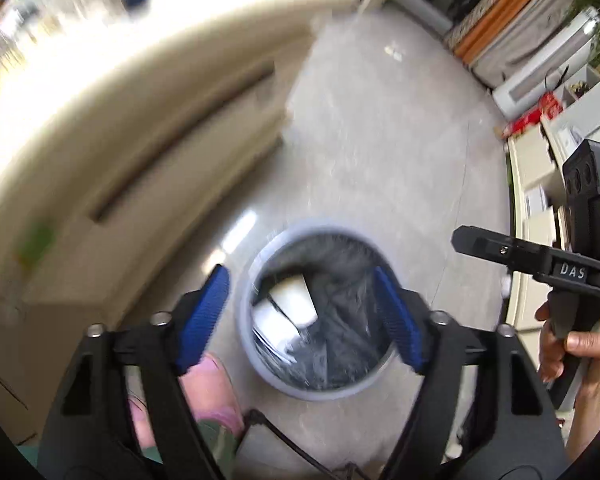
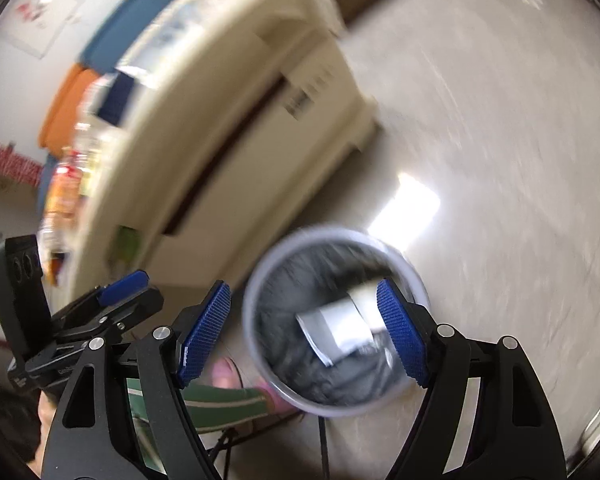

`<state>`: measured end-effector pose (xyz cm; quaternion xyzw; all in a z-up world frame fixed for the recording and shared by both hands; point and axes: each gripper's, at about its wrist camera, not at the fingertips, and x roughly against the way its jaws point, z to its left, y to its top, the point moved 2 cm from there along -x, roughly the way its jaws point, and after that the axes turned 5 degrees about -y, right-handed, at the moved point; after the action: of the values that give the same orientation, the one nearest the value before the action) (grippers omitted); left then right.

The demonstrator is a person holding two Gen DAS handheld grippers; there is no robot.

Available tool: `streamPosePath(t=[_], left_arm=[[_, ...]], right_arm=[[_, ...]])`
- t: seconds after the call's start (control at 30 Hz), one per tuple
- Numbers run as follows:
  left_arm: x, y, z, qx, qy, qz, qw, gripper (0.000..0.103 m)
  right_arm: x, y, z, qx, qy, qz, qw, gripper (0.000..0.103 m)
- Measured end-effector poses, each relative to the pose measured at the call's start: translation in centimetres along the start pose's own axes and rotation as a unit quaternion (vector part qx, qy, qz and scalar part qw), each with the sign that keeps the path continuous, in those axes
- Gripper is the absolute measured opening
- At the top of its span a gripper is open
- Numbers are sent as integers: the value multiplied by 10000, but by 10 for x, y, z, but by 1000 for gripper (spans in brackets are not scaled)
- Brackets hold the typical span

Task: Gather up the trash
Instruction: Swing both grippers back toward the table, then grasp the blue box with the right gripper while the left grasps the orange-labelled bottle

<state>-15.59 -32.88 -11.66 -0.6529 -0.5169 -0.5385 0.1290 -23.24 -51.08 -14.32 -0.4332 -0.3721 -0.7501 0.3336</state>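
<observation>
A: Where's the trash now?

B: White paper pieces [image 1: 286, 312] are lying inside the bin [image 1: 260, 364], a round grey one w/ a dark liner, standing on the concrete floor [image 1: 380, 152]. Same pieces show from the right wrist view, on the liner folds.

A: Left gripper?

B: Left gripper [image 1: 304, 312] is spread wide, blue pads well apart, nothing btwn them. It hangs above the bin, pointing down into the mouth.

A: And the right?

B: Right gripper [image 2: 306, 330] is also wide apart, nothing held, above the same bin. In the left wrist view you see its body off to the right, w/ the person's hand [image 1: 576, 350] on the handle.

A: Anything else nearby?

B: Cream cabinet [image 1: 148, 128] just beside the bin, w/ a dark slot across its front. Pink shoe [image 1: 212, 384] on the floor close to the bin's near side. Both views are blurred, so the stuff on top of the cabinet is unclear.
</observation>
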Motion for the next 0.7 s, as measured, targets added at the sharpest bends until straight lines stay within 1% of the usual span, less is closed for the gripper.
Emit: streamPosePath(t=[0.07, 0.1, 0.13, 0.17, 0.23, 0.27, 0.33, 0.43, 0.47, 0.5, 0.53, 0.57, 0.6, 0.63, 0.7], left_arm=[[31, 15, 8, 36, 84, -309, 9995, 78], [48, 23, 16, 71, 208, -486, 9986, 81], [65, 30, 24, 119, 379, -682, 9969, 85], [80, 37, 34, 163, 554, -859, 9946, 90], [100, 46, 55, 261, 897, -1069, 9899, 91], [109, 50, 68, 329, 1030, -1147, 9875, 91], [122, 55, 93, 566, 1150, -1204, 9844, 91], [134, 64, 132, 851, 1402, -1281, 9781, 91], [136, 67, 142, 867, 1482, -1325, 9762, 94], [137, 71, 153, 862, 1596, -1335, 9743, 96], [136, 75, 160, 879, 1611, -1318, 9741, 96], [135, 80, 169, 962, 1515, -1306, 9751, 96], [138, 82, 174, 948, 1552, -1401, 9733, 96], [140, 82, 177, 957, 1550, -1411, 9731, 96], [143, 86, 183, 1037, 1437, -1499, 9727, 96]], right_arm=[[19, 21, 27, 296, 202, -195, 9992, 76], [25, 32, 42, 432, 287, -289, 9982, 77], [31, 42, 58, 578, 394, -386, 9968, 77], [35, 54, 77, 720, 510, -456, 9951, 77], [37, 72, 110, 955, 642, -560, 9918, 77], [34, 81, 128, 1079, 679, -611, 9900, 77], [26, 99, 161, 1283, 764, -692, 9864, 77], [8, 119, 198, 1333, 872, -638, 9852, 76], [2, 125, 207, 1356, 911, -611, 9847, 75], [-6, 130, 215, 1371, 916, -577, 9846, 71], [-16, 137, 223, 1361, 908, -516, 9852, 68], [-25, 143, 228, 1338, 910, -454, 9858, 67], [-33, 150, 232, 1301, 890, -412, 9866, 66], [-40, 155, 236, 1247, 861, -387, 9877, 66], [-50, 164, 240, 1166, 885, -349, 9886, 66]])
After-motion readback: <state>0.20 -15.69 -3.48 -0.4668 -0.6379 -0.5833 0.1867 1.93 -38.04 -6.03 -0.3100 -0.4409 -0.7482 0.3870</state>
